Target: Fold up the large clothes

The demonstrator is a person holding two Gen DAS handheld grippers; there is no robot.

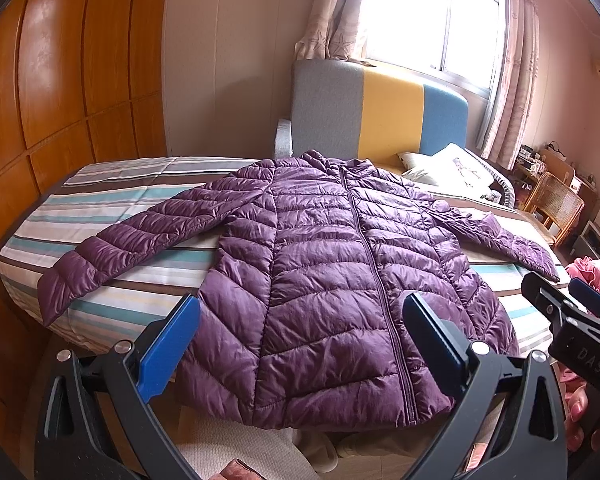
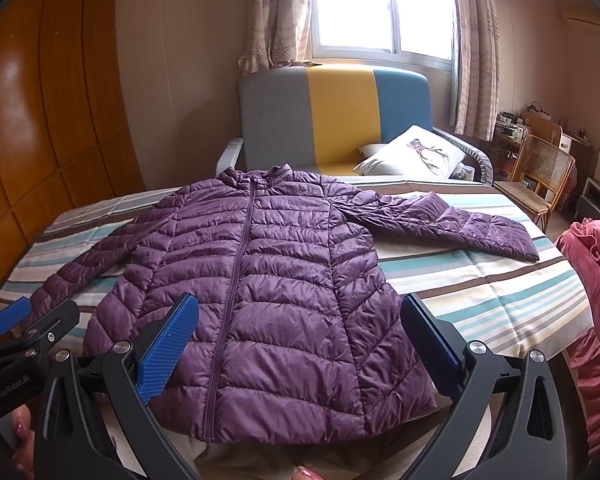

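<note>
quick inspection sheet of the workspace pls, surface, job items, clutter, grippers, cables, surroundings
surface: bed with striped cover, mostly bare around the garment
job's things: purple puffer jacket lying flat, front up, zipped, both sleeves spread outward, hem at the near edge of the bed
clutter: white pillow at the far end; pink ruffled fabric beside the bed
grippers: left gripper open, above the hem; right gripper open, above the hem; neither holds anything
cables: nothing seen
surroundings: wooden wardrobe, colour-block headboard, curtained window, rattan chair
</note>
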